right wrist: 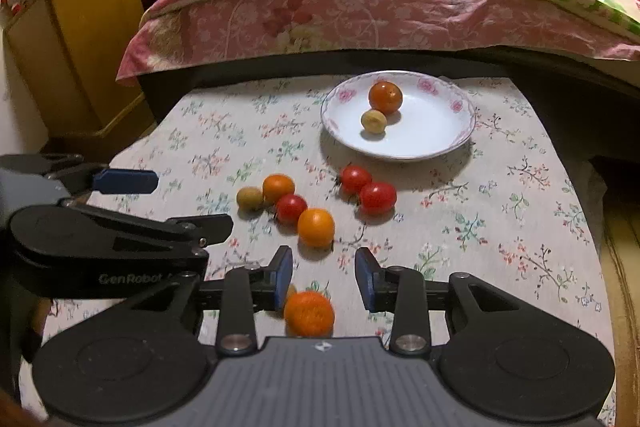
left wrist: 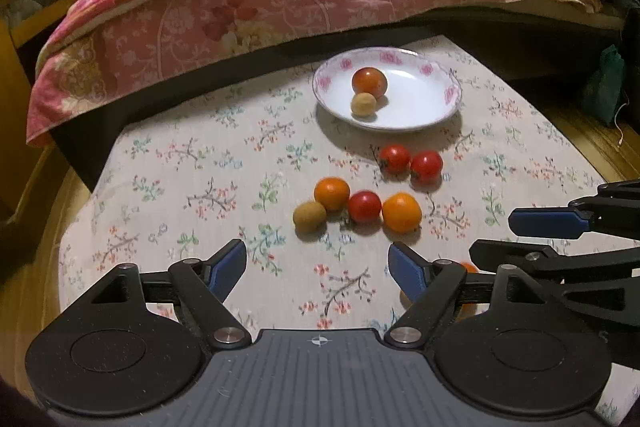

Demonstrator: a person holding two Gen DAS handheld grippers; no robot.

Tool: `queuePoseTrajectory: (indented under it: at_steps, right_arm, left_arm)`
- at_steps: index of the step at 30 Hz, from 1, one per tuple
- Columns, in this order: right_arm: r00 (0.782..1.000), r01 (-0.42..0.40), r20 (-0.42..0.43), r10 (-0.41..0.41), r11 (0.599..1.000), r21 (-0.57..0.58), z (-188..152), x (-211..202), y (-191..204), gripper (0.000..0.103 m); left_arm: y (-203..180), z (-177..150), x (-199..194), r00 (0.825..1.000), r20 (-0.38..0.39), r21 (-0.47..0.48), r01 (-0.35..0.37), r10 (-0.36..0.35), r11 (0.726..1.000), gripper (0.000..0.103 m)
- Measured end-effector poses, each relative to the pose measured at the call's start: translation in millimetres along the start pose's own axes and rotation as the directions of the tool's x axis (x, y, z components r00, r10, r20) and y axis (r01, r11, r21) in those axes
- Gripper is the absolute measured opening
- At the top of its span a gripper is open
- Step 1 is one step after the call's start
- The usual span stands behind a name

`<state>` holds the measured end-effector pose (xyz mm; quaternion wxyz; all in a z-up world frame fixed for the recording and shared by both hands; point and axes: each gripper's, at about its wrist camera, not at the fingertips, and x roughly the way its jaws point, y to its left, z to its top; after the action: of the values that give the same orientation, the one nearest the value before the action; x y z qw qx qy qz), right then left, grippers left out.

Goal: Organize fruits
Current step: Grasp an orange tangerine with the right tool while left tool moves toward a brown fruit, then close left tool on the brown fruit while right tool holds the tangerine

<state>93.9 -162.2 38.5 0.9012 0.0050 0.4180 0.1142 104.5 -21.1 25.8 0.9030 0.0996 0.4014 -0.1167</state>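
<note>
On the worktop point(left wrist: 168, 163), seen from the left wrist, the left gripper point(left wrist: 318, 267) is held wide apart and empty before five loose fruits point(left wrist: 362, 206); two lie in the plate point(left wrist: 424, 115). From the right wrist, the right gripper point(right wrist: 324, 279) is parted, an orange fruit point(right wrist: 309, 313) lying unclamped just beside its left pad.

The left gripper point(left wrist: 318, 267) and right gripper point(right wrist: 324, 277) are matte black with blue pads point(right wrist: 285, 277). Silver screws point(left wrist: 230, 335) sit at five and seven o'clock, flanking a grey ribbed plate point(right wrist: 320, 379).

"GenRobot" — white lettering on the left gripper point(right wrist: 128, 183) — on its black body.
</note>
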Motion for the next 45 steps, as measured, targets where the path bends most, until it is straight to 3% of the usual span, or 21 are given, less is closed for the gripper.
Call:
queuePoseTrajectory:
  at_steps: [10, 22, 33, 45]
  right_arm:
    - [0.998, -0.019, -0.059, 0.017, 0.999, -0.031, -20.6, 1.1, -0.6, 0.036]
    - [0.991, -0.042, -0.132, 0.033, 0.997, -0.067, -27.8, 24.9, 5.0, 0.037]
    - [0.987, -0.043, -0.157, 0.030, 0.996, -0.083, -25.4, 49.3, 8.1, 0.037]
    - [0.987, -0.029, -0.159, 0.016, 0.996, -0.081, -25.2, 48.9, 6.9, 0.034]
  left_arm:
    - [-2.3, -25.6, 1.1, 0.998, -0.062, 0.013, 0.023, -0.022, 1.000, 0.084]
    - [2.4, -32.2, 9.8, 0.995, -0.091, 0.017, 0.030, -0.029, 0.999, 0.084]
    - [6.3, -33.3, 16.7, 0.994, -0.108, 0.016, 0.016, -0.014, 1.000, 0.084]
    - [3.8, -33.0, 18.7, 0.994, -0.111, 0.035, 0.022, -0.018, 0.999, 0.085]
